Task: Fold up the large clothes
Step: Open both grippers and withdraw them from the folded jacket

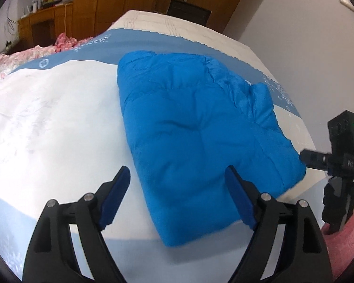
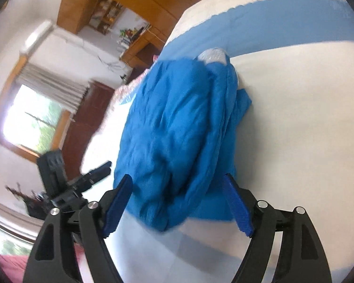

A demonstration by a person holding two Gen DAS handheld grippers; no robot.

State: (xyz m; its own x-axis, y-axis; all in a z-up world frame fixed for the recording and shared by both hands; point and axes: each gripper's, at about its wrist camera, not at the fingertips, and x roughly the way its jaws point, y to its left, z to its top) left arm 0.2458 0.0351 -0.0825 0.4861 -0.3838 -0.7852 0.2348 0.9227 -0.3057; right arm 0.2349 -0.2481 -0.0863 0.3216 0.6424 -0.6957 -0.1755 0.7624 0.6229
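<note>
Your blue jacket point(image 1: 200, 141) lies folded into a thick pad on the bed point(image 1: 47, 118), over the white part of the sheet point(image 1: 35, 141) with its far end reaching the blue band. Both tongs are spread and pinch nothing: the left tongs point(image 1: 177, 198) hover over the near edge of the jacket, and the right tongs point(image 2: 179, 202) hover over the near end on the other side, where the layers bunch up in loose ridges.

The main risk is the padding. It is puffy and looks springy, so the stack may creep open on its own, most likely at the bunched end in the right view, where a lower layer point(image 2: 243, 101) already pokes out to the side.

If you go in for another fold, watch that a finger catches every layer; grab only the top one and you will peel the pad apart instead of turning it. The shell also looks slick, so a shallow pinch may slip.

Your two tongs sit near each other at the jacket's near end, so a quick move could knock them together.
</note>
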